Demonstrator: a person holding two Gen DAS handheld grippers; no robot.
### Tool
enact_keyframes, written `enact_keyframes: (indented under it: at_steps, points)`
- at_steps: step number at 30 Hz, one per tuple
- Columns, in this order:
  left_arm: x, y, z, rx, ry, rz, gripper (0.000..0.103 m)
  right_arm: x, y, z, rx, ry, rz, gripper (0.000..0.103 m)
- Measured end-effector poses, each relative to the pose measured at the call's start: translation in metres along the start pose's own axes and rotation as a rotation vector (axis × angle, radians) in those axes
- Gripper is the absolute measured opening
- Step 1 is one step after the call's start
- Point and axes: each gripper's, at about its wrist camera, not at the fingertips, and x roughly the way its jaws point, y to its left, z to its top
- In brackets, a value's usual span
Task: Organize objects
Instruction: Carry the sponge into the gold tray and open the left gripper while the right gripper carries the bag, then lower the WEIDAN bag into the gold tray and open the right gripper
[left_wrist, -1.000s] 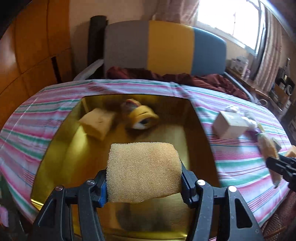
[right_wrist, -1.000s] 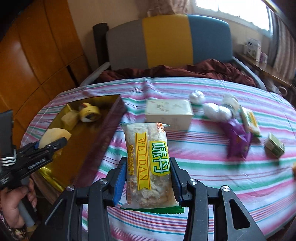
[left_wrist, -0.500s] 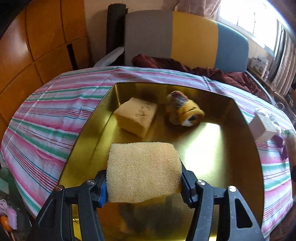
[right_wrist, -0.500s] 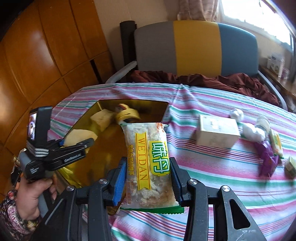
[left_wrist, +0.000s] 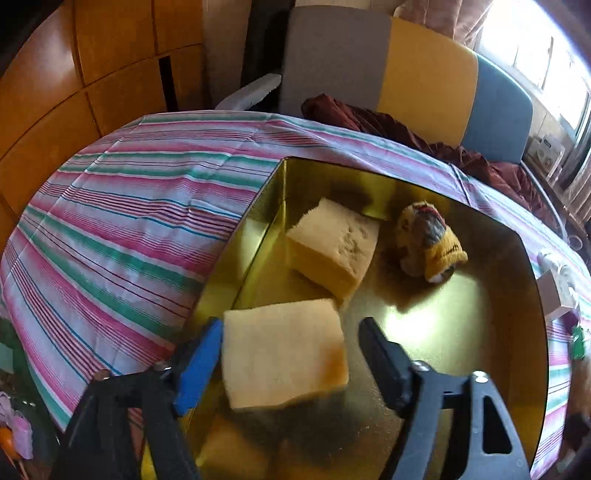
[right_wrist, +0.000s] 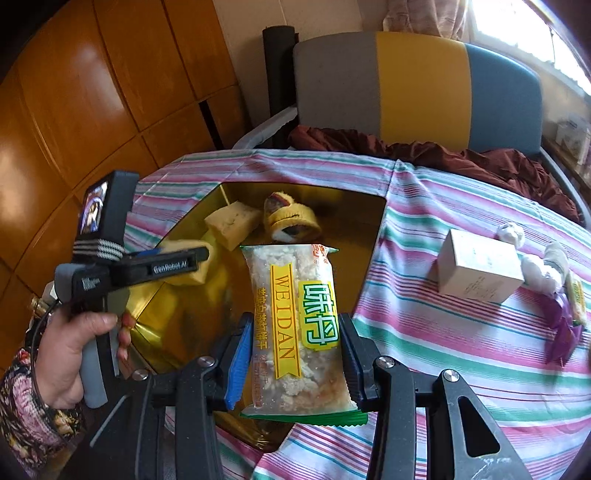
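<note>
Over the gold tray (left_wrist: 517, 332), the left tool (left_wrist: 291, 354), just opened wide, frees a light, squashy sponge (left_wrist: 284, 354); the right tool (right_wrist: 295, 350) pinches a crinkly, crushable snack (right_wrist: 295, 325) mid-pack.

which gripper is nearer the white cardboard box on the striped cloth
Right. The right gripper, shut on the snack packet, is just left of the white cardboard box; the left gripper is farther left, over the gold tray.

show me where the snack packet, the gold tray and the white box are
snack packet (right_wrist: 295, 325), right wrist view, on its printed front between the fingers
gold tray (left_wrist: 461, 332), left wrist view, on its bare shiny floor
white box (right_wrist: 480, 271), right wrist view, on its front face
</note>
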Motion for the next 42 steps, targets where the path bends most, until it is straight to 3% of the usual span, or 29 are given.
enact_keyframes:
  at_steps: [5,12,21,33,42]
  points:
    - [-0.008,0.005,-0.001,-0.032,-0.019,-0.032,0.079,0.008,0.005,0.000,-0.011,0.020,0.008,0.045]
    - [-0.039,0.016,-0.019,-0.096,-0.129,-0.041,0.078,0.019,0.017,0.002,-0.035,0.043,0.015,0.045]
    - [-0.064,0.027,-0.047,-0.160,-0.234,-0.134,0.079,0.054,0.031,0.008,-0.019,0.138,0.014,0.045]
    - [-0.068,0.033,-0.059,-0.187,-0.222,-0.111,0.078,0.115,0.053,0.037,-0.035,0.243,-0.025,0.045]
    - [-0.067,0.044,-0.058,-0.226,-0.219,-0.111,0.078,0.137,0.051,0.070,0.088,0.209,0.033,0.046]
